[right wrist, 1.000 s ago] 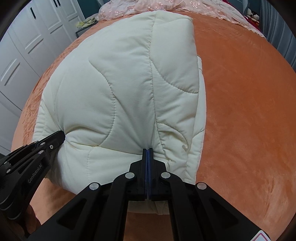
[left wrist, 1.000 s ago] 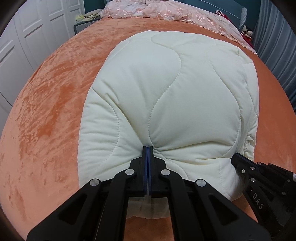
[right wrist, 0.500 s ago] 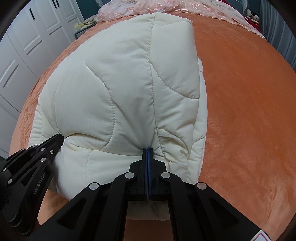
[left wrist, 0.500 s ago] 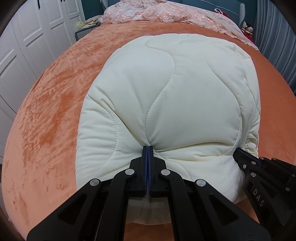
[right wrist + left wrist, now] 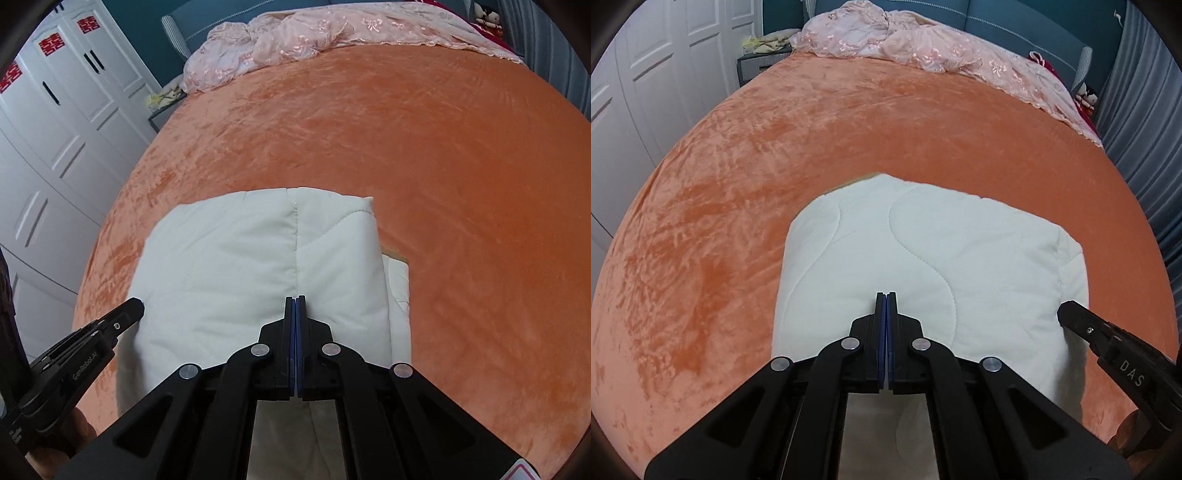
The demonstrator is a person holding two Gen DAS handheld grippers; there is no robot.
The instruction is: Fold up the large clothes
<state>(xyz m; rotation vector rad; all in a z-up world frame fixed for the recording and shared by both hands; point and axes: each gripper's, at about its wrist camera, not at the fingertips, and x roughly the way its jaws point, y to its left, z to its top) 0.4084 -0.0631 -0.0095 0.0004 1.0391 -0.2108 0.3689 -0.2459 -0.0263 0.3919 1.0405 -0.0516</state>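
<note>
One quilted coat [image 5: 923, 258] lies on one bed [image 5: 738, 184]. Two hand-held grippers: left [image 5: 885, 295], right [image 5: 295, 299]. One pink lace cover [image 5: 923, 51] at the headboard, one nightstand [image 5: 757, 64], one white wardrobe [image 5: 55, 129] bearing three red decals [image 5: 50, 46].

Orange bedspread [image 5: 775, 155], pink lace fabric [image 5: 923, 48], white wardrobe [image 5: 55, 122].

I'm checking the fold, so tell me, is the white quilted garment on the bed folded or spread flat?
Folded. The quilted garment lies doubled, an upper layer over a lower one showing at its right edge, on the orange bedspread.
</note>
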